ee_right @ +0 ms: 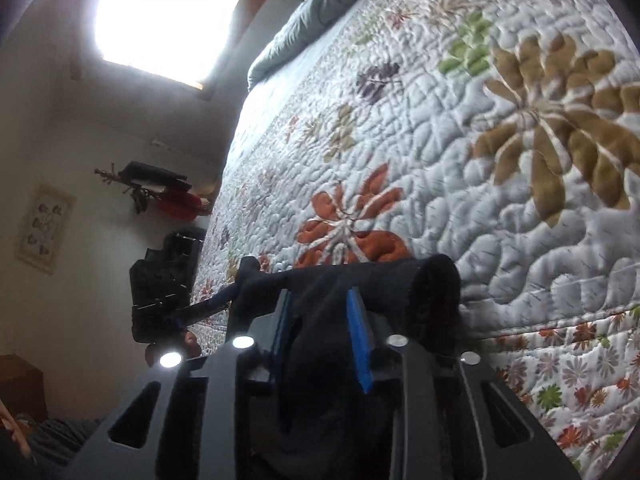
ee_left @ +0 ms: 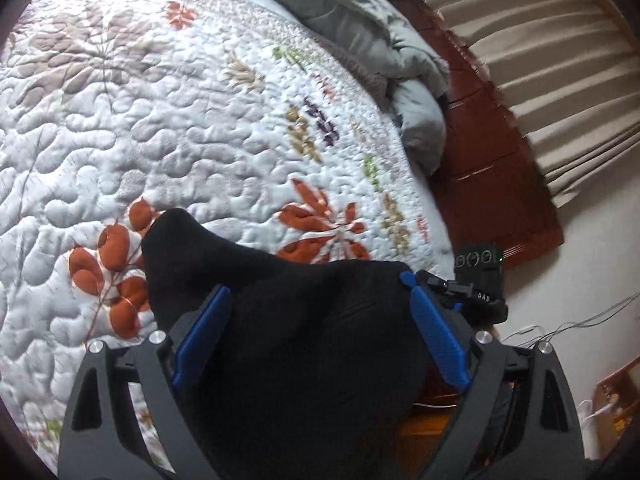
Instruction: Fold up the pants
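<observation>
daylight, soft | window (ee_right: 168, 20) blown out, glare | fisheye bending, dark vignette corners | slight blur

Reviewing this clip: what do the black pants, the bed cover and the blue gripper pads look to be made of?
Black pants: soft matte knit or fleece, probably; no sheen, drapes in rounded folds.
Bed cover: quilted, cotton-like fabric with printed leaves; puffed stitch lines show.
Blue pads: rigid matte plastic, possibly printed; faint ridging, uncertain.

pants (ee_left: 304, 320): matt black cloth | quilt (ee_left: 160, 120): puckered stitched fabric | headboard (ee_left: 492, 152): glossy wood
</observation>
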`<state>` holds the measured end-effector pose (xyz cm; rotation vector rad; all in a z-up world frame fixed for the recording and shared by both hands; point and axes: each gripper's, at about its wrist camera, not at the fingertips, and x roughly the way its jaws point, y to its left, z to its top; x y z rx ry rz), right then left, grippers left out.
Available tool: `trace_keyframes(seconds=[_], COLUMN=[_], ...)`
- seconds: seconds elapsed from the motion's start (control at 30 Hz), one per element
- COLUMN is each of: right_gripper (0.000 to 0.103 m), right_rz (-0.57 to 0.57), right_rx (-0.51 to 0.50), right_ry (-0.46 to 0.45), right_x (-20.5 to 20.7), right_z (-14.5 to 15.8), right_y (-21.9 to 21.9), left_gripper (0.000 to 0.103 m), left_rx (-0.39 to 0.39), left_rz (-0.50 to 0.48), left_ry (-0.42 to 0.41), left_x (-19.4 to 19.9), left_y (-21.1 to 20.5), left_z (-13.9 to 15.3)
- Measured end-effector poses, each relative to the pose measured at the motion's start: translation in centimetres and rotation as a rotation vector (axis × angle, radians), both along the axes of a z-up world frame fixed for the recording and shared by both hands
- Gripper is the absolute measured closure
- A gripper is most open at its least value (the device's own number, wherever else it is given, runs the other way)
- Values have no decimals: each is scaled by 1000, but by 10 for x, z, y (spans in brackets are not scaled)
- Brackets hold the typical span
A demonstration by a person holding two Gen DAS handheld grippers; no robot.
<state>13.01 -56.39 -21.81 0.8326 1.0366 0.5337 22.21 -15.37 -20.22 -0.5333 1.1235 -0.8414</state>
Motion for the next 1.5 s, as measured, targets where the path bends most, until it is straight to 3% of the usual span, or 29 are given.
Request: trace_keyframes(seconds=[0.03, 0.13, 0.27, 0.37, 0.47, 0.57, 0.63, 0.83, 0.9, 1.17, 1.3, 1.4, 1.43, 1.5], right_gripper=[103, 103, 103, 100, 82, 82, 82, 86, 102, 103, 103, 103, 97, 65], right_rz=[0, -9, -6, -14, -9, 36, 71, 109, 88, 76, 65, 26, 0, -73], right_rx=[7, 71, 68, 25, 0, -19, -30, -97, -93, -32, -28, -44, -39, -7], right_ry=[7, 5, -8, -35, -96, -129, -128, -68, -45, -51, -46, -47, -43, -18], right_x=[0, -1, -1, -11, -35, -61, -77, -107, -110, -118, -123, -126, -126, -123], right_z=[-6, -22, -22, -2, 33, 54, 57, 26, 12, -15, -10, 1, 4, 5], right_y=[-3, -9, -9, -8, -5, 11, 25, 41, 31, 15, 8, -14, -23, -46], left_gripper=[19, 22, 27, 24, 20, 19, 19, 20, 21, 24, 24, 14, 14, 12], left_rx=[22, 20, -2, 21, 35, 24, -13, -13, 3, -16, -16, -5, -6, -3], left_rz=[-4, -12, -11, -4, 9, -11, -32, -138, -136, -142, -143, -105, -95, -73], left_ry=[-3, -13, -2, -14, -85, -150, -145, -123, -94, -100, -78, -122, -128, -118], left_x=[1, 6, 10, 5, -16, -48, -70, -119, -121, -121, -120, -120, -118, -107], left_y=[-2, 0, 8, 13, 23, 33, 38, 25, 22, 23, 26, 39, 45, 58], left_z=[-6, -17, -22, -8, 18, 37, 39, 13, -3, -22, -13, 5, 8, 10])
